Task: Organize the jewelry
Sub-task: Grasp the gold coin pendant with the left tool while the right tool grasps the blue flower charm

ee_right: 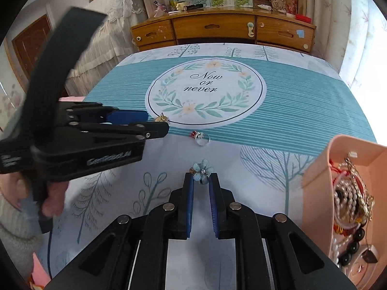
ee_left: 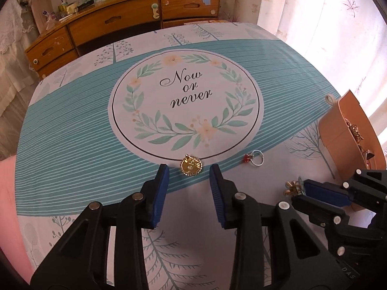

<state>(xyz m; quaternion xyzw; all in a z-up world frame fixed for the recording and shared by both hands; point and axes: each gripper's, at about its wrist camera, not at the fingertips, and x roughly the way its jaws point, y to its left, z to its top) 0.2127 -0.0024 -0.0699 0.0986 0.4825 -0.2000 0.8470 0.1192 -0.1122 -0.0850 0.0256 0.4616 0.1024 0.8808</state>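
Bright daylight floods in through the curtains (ee_left: 321,24) on the right, washing them out to near white. The printed tablecloth (ee_right: 302,101) is evenly lit with soft shadows. Fisheye distortion bends the edges, corners go black, and the person's hand (ee_right: 52,200) is blurred.

A gold round brooch (ee_left: 191,166), a red-stoned ring (ee_left: 254,158) at its three o'clock and a blue flower brooch (ee_right: 202,171) lie flat on the bench, the pink box (ee_right: 316,188) of jewelry at three o'clock.

Counter cloth (ee_left: 72,130): teal stripes, white border with grey-green trees, white leaf-wreath medallion. Brooch (ee_left: 191,166): gold. Ring (ee_left: 254,159): silver, red stone. Flower brooch (ee_right: 202,170): pale blue. Box (ee_right: 314,188): peach. Gripper pads (ee_left: 161,193): blue.
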